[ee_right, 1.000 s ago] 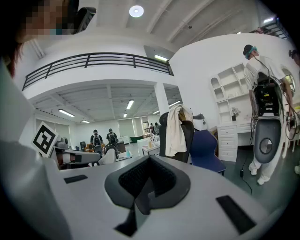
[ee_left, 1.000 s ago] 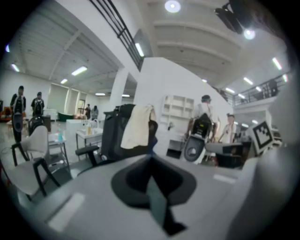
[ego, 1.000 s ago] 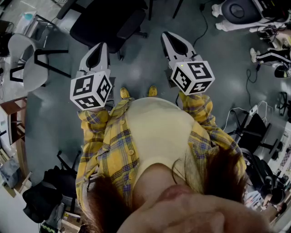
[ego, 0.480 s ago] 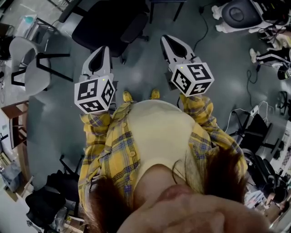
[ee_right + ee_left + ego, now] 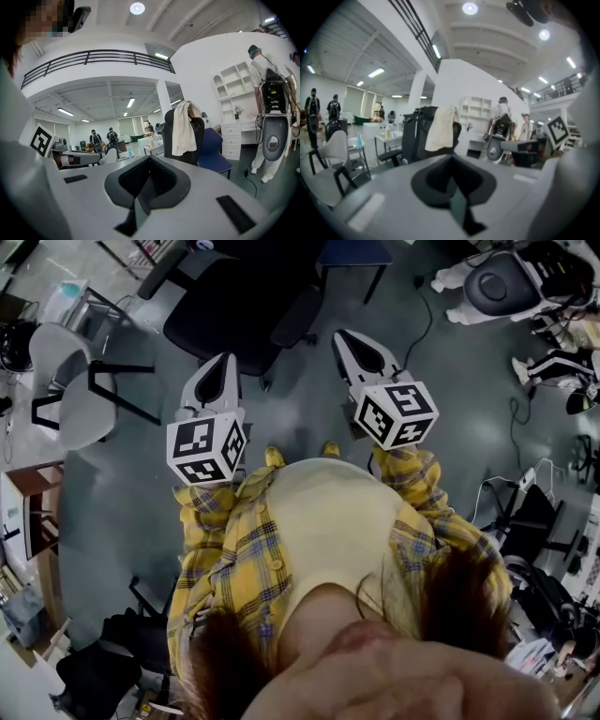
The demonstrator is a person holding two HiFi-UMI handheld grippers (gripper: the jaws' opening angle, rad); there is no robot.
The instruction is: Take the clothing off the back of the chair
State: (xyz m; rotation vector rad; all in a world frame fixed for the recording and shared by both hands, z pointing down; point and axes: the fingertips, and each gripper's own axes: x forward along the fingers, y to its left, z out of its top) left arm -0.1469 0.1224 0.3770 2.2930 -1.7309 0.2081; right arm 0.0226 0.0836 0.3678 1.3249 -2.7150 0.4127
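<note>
A cream garment (image 5: 439,127) hangs over the back of a black office chair (image 5: 417,136), some way ahead of both grippers. The right gripper view shows the same garment (image 5: 183,127) on the chair (image 5: 197,140). From the head view only the chair's dark seat (image 5: 239,306) shows, and the garment is not clear there. My left gripper (image 5: 223,360) and right gripper (image 5: 345,336) are held side by side in front of the person's body. Both point towards the chair and stop short of it. The jaws of each are closed together with nothing between them.
A grey chair (image 5: 70,381) stands at the left and a blue chair (image 5: 213,150) just behind the black one. A small table with bottles (image 5: 386,138) is to the chair's left. People stand in the background. White drawers (image 5: 236,136), a machine (image 5: 274,131) and floor cables (image 5: 422,306) are at the right.
The person has stepped forward: the black chair has come further into the head view, nearer both grippers. Both grippers stay shut.
</note>
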